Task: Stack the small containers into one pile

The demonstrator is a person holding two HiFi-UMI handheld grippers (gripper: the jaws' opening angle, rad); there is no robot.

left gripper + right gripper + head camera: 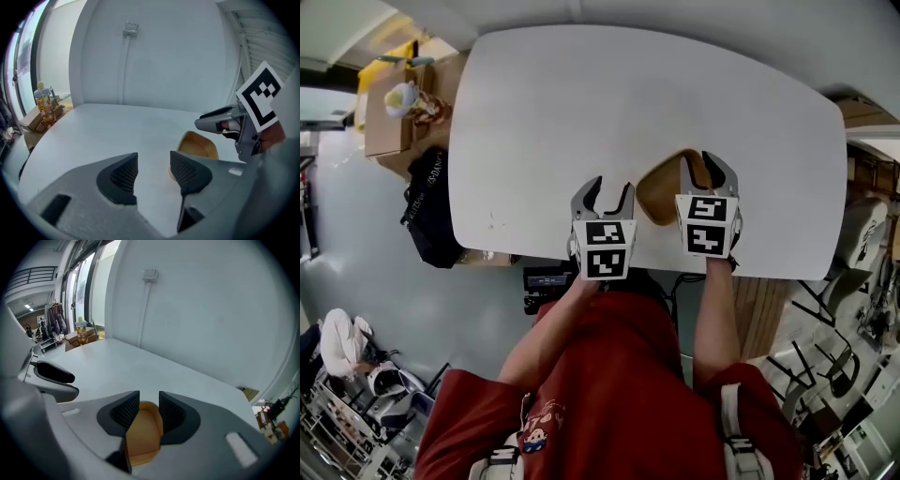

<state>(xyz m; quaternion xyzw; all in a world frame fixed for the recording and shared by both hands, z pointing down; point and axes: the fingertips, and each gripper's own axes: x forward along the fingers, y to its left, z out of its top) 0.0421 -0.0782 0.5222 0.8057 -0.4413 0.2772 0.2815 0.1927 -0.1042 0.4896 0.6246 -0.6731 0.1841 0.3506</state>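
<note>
R gripper (149, 405) pinches the tan container (660, 199) by its wall (near the table (628, 94) edge). L gripper (153, 169) has fingers spread w/ only tabletop btwn them.

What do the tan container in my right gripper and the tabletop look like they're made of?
Container: probably wood or bamboo with a matte finish. It is an even, warm tan with no glare, though moulded plastic can't be ruled out. Table: smooth white laminate or painted board with a low sheen. The surface is uniform, with a few small marks.
</note>
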